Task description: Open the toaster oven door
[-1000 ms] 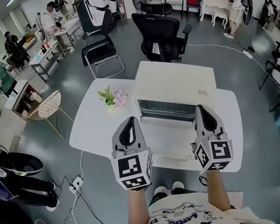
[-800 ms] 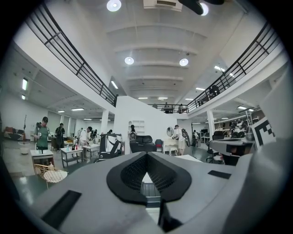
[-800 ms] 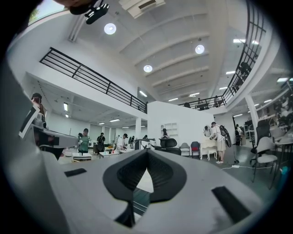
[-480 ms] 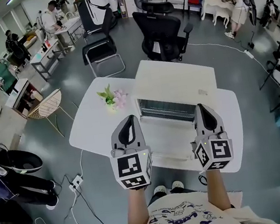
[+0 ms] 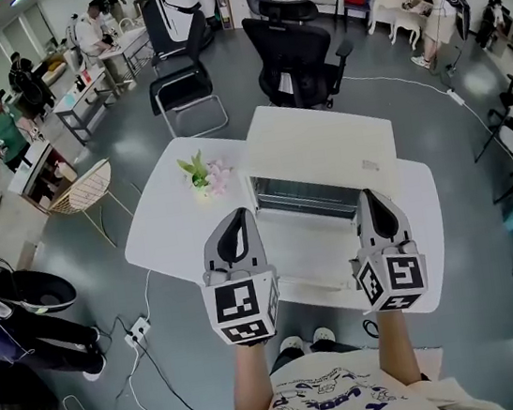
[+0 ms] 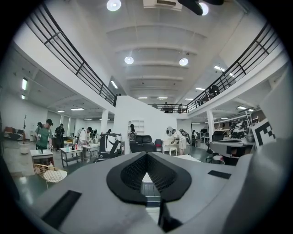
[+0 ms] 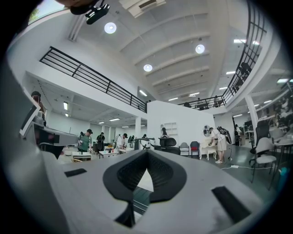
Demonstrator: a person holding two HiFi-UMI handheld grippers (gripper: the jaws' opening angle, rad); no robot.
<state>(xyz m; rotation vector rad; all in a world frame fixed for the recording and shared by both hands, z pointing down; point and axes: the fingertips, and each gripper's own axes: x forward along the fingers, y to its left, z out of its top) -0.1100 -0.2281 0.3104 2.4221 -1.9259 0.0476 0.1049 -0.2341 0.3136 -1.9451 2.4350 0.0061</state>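
Locating toaster oven (image 5: 320, 152): white box on the white table (image 5: 170, 230), towards its far right part, front facing the person.
Door (image 5: 305, 249): down, lying roughly flat out from the oven front towards the person; near edge close to the table's near edge.
Cavity (image 5: 298, 198): exposed, dark, wire rack visible inside.
Left gripper (image 5: 237, 219): level, pointing at the oven, over the door's left edge in the head view; contact with the door can't be judged. Jaw tips pressed together in the left gripper view (image 6: 147, 155), nothing between them.
Right gripper (image 5: 373, 197): level, over the door's right edge, same heading. Tips meet in the right gripper view (image 7: 147, 153), nothing clamped.
Marker cubes: one on each gripper's rear end, left (image 5: 242, 310), right (image 5: 395, 282), both above the table's near edge.
Flowers (image 5: 205, 178): small green and pink bunch on the table, just left of the oven.
Beyond table: black office chair (image 5: 292, 52) behind the oven, second black chair (image 5: 186, 91) to its left.
Floor left: wicker chair (image 5: 84, 193), power strip (image 5: 140, 336) with cables.
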